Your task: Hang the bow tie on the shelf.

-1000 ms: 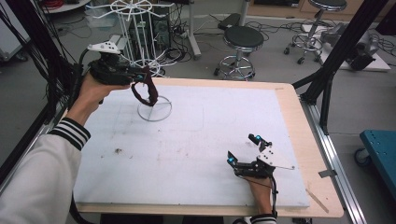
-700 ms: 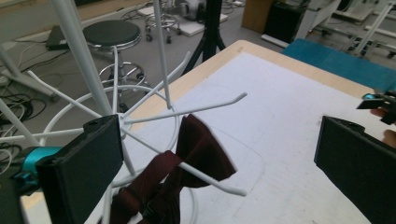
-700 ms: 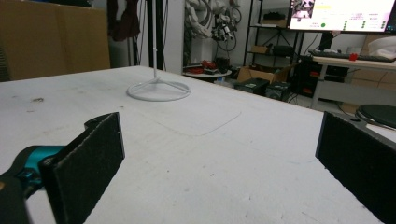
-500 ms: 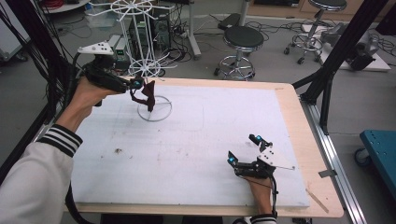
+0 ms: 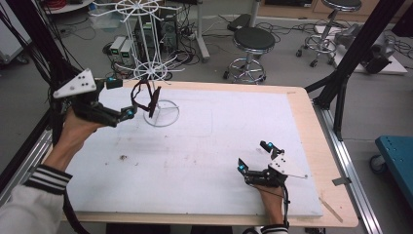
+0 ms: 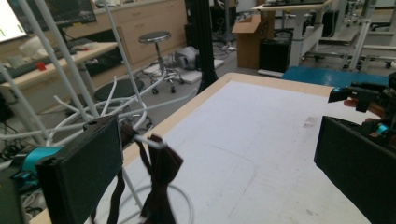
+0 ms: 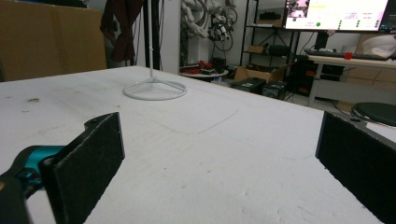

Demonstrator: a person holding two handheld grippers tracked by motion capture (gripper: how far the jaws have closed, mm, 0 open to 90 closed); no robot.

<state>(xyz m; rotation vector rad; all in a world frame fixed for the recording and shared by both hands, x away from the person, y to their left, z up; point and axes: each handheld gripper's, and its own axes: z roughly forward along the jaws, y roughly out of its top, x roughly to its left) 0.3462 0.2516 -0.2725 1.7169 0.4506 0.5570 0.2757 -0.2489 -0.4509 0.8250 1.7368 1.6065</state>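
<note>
Dark strap (image 5: 145,96): one, hanging on white wire rack (image 5: 157,85), just ahead of left gripper (image 5: 121,99). We count two grippers, one rack, one strap. Left gripper jaws have just been opening, now spread wide; strap just past them, not pinched. Left gripper view shows strap on hook (image 6: 158,179); high view shows rack base ring near table's far left edge. Right gripper (image 5: 254,157) released, empty, white table (image 5: 209,146) bare around it.
</note>
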